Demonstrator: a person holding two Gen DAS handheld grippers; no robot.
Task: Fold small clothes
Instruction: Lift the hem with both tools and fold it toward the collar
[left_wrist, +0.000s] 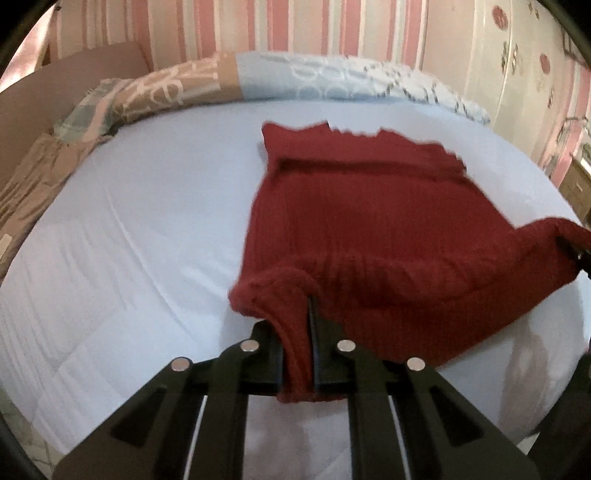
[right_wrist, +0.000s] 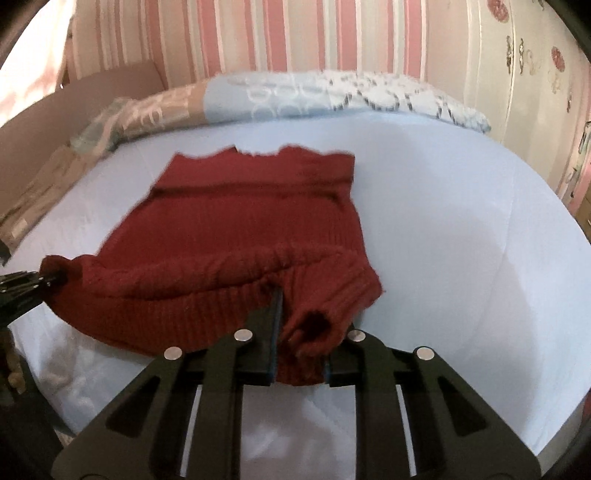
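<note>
- My left gripper has its fingers clamped on the near left corner of the red knit garment; the pinched cloth hangs down between them, and the fold covers the fingertips.
- My right gripper is closed on the near right corner of the same garment, where a rolled cuff-like opening bunches between the fingers; what lies under the bunch cannot be made out.
- In the left wrist view my right gripper is cut off at the right edge of the frame; only a dark tip touching the cloth shows.
- The garment lies on the bed, far edge flat on the sheet, near ribbed edge lifted and stretched between both grippers. Motion blur smears its far edge, so the outline there is uncertain.
- The bed carries a pale sheet with faint creases.
- A patterned duvet, tan and light blue, is rolled along the far side of the bed.
- Behind it stands a wall with pink and cream stripes.
- A cream floral panel stands at right; details are too blurred to read.
</note>
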